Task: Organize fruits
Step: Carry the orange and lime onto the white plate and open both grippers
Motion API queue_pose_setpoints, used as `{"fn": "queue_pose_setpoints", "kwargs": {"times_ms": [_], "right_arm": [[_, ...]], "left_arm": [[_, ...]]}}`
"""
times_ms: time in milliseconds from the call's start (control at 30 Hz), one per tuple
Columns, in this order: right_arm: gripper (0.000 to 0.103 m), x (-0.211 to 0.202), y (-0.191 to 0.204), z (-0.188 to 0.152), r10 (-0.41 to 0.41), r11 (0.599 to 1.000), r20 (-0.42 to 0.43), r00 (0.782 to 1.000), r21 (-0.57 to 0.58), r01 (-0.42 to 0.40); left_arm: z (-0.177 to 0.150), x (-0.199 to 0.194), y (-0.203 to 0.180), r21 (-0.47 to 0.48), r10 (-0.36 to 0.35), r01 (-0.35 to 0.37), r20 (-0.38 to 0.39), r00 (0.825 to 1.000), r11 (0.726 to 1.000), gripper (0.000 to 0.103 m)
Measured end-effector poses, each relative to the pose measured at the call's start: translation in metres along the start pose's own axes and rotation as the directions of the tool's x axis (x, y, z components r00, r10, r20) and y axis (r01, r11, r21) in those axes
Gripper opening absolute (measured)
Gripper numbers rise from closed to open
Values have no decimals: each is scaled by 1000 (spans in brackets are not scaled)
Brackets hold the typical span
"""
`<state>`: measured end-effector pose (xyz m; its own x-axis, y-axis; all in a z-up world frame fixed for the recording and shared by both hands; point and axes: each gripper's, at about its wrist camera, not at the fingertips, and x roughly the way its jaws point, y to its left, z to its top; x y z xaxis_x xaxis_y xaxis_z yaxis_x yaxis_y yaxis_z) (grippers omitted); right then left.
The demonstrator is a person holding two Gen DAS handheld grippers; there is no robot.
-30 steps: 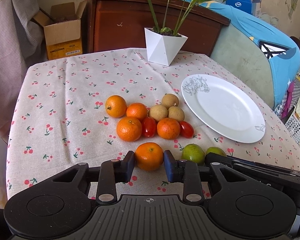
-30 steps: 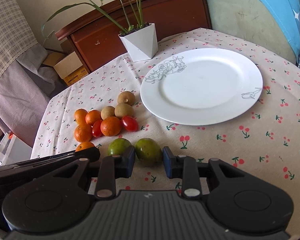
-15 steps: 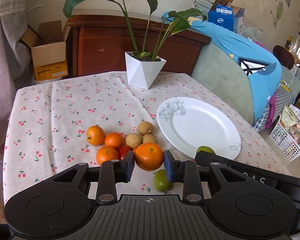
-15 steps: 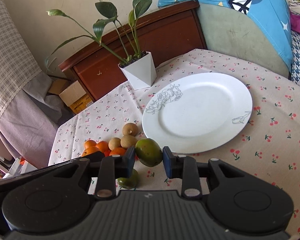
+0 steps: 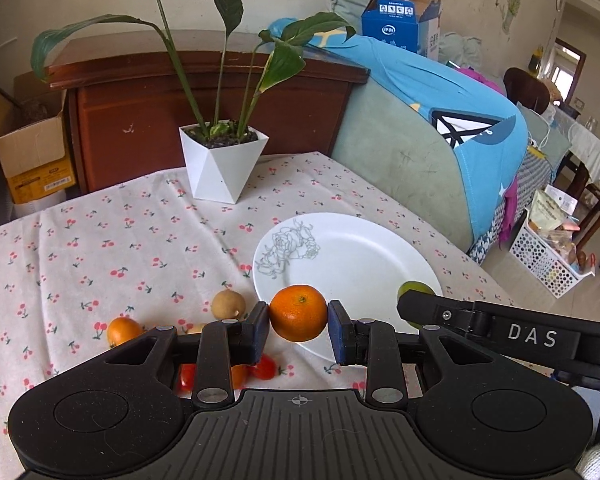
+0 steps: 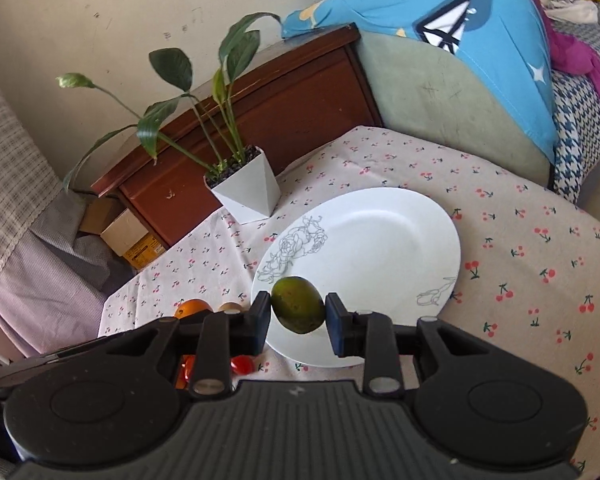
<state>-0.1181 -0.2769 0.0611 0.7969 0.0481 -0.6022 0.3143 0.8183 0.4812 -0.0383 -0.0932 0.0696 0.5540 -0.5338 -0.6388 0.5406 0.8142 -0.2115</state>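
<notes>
An orange mandarin (image 5: pixel 298 313) is gripped between the blue pads of the left claw (image 5: pixel 299 330), low in the centre of the left wrist view, and is held clear of the cloth in front of the near rim of the white plate (image 5: pixel 352 252). A green fruit (image 6: pixel 297 304) is clamped in the same way by the right claw (image 6: pixel 297 322), low in the centre of the right wrist view, over the near-left rim of that plate, whose rim carries a grey line-drawn rose. In the left view the right claw's black arm is seen at the lower right, with the green fruit showing just above it. To the lower left of the plate, the remaining fruit is left on the surface (image 5: pixel 120 248) — a small brown fruit (image 5: pixel 228 305), another mandarin (image 5: pixel 124 330) and red cherry tomatoes (image 5: pixel 262 367), partly hidden behind the left claw's body. The surface is covered by a pale cloth printed with cherries. Further back, at the far edge, a white faceted pot (image 5: pixel 220 168) with a long-leaved plant is set — behind it a dark wooden cabinet (image 5: pixel 148 116) is seen, with a blue-draped sofa (image 5: pixel 440 136) at the upper right.
</notes>
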Motion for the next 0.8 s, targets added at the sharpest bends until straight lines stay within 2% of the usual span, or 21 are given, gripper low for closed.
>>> {"fn": "queue_pose_setpoints", "kwargs": {"times_ms": [133,233,600,667,800], "right_arm": [[30,12,-12,-7,-46,998,-19,999,31,46],[30,19,-20,-8,-44,997,-32,999,62,45],[30,29,-23,-10,-61,996,-37,997,56,63],[32,31,-24,-11,-62,996,-41,997,69,65],[33,30,-25,-11,-74,994,-33,997,80,76]], "left_arm": [[-2,16,1,-25,-4,3,-24,1000,1000,29],[-4,25,-1,-22,-3,2,-34,999,1000,29],[-8,50,-8,-25,-13,11,-64,998,1000,29],[-8,51,-9,-22,-6,5,-61,998,1000,30],[-7,48,-11,-9,-3,3,-45,999,1000,34]]}}
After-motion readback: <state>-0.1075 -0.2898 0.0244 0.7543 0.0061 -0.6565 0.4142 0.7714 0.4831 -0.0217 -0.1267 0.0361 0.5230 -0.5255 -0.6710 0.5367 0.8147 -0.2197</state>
